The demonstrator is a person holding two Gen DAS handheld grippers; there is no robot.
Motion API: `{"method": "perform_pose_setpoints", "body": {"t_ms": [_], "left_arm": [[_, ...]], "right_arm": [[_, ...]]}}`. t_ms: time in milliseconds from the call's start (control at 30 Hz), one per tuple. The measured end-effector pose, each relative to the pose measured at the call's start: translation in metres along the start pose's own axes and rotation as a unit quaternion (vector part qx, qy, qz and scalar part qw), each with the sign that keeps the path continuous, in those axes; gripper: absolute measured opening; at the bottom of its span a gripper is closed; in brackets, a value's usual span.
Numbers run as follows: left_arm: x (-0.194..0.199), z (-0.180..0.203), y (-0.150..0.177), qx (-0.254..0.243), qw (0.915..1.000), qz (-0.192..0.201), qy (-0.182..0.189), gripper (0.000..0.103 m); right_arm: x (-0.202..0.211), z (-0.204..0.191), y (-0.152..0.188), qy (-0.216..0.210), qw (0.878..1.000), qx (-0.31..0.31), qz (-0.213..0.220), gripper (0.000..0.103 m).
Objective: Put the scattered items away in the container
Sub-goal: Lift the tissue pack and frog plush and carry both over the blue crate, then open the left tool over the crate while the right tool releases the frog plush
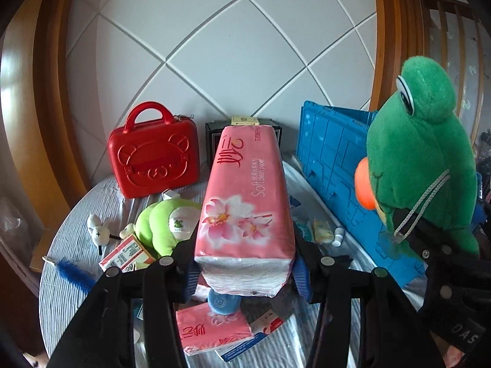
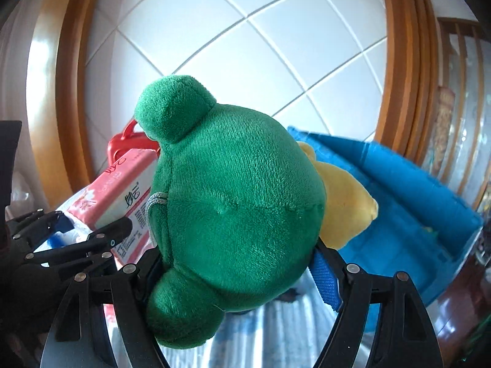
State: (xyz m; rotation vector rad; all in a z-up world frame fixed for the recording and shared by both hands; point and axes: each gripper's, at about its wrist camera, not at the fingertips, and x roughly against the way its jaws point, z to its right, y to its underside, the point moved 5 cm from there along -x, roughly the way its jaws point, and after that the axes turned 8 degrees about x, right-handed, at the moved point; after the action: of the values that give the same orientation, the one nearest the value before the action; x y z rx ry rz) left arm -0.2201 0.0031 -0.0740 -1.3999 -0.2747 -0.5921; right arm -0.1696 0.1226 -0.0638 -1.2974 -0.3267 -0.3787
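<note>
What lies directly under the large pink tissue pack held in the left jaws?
Under the large pink tissue pack, a blue round lid-like item and a smaller pink tissue packet show on the striped cloth. Anything farther back beneath the pack is covered.

Quick count: two pink tissue packs, the big one (image 1: 245, 202) and a small one (image 1: 211, 328). Two green plushies, a frog (image 1: 420, 153) and a lime one (image 1: 165, 224). One red case (image 1: 153, 156), one blue crate (image 1: 343, 168), one blue brush (image 1: 75, 271).

Fuzzy plush frog (image 2: 239, 202), glossy plastic-wrapped tissue pack (image 1: 245, 196), shiny red plastic case (image 1: 153, 156).
</note>
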Motion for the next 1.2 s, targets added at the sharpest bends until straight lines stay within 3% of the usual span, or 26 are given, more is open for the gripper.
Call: {"method": "perform_pose_setpoints", "body": {"t_ms": [300, 500, 600, 700, 833, 1000, 1200], "left_arm": [[0.007, 0.090, -0.050, -0.033, 0.9963, 0.049, 0.063, 0.049], [-0.008, 0.190, -0.087, -0.044, 0.9930, 0.052, 0.096, 0.049], [-0.027, 0.250, -0.106, -0.042, 0.9925, 0.038, 0.108, 0.049], [-0.057, 0.315, -0.119, -0.030, 0.9943, 0.008, 0.102, 0.049], [-0.121, 0.376, -0.107, -0.023, 0.9927, -0.092, 0.074, 0.049], [-0.195, 0.417, -0.065, -0.048, 0.9764, -0.210, 0.019, 0.049], [-0.243, 0.419, -0.022, -0.052, 0.9509, -0.303, -0.031, 0.049]], "right_arm": [[0.052, 0.103, -0.037, 0.125, 0.991, 0.014, 0.050, 0.080], [0.061, 0.212, -0.048, 0.190, 0.979, 0.059, 0.053, 0.081], [0.045, 0.275, -0.050, 0.193, 0.975, 0.102, 0.038, 0.082], [0.012, 0.334, -0.046, 0.160, 0.977, 0.138, 0.005, 0.082], [-0.057, 0.394, -0.022, 0.077, 0.979, 0.170, -0.080, 0.082], [-0.148, 0.425, 0.019, -0.023, 0.960, 0.194, -0.201, 0.082], [-0.192, 0.423, 0.053, -0.084, 0.930, 0.236, -0.270, 0.082]]}}
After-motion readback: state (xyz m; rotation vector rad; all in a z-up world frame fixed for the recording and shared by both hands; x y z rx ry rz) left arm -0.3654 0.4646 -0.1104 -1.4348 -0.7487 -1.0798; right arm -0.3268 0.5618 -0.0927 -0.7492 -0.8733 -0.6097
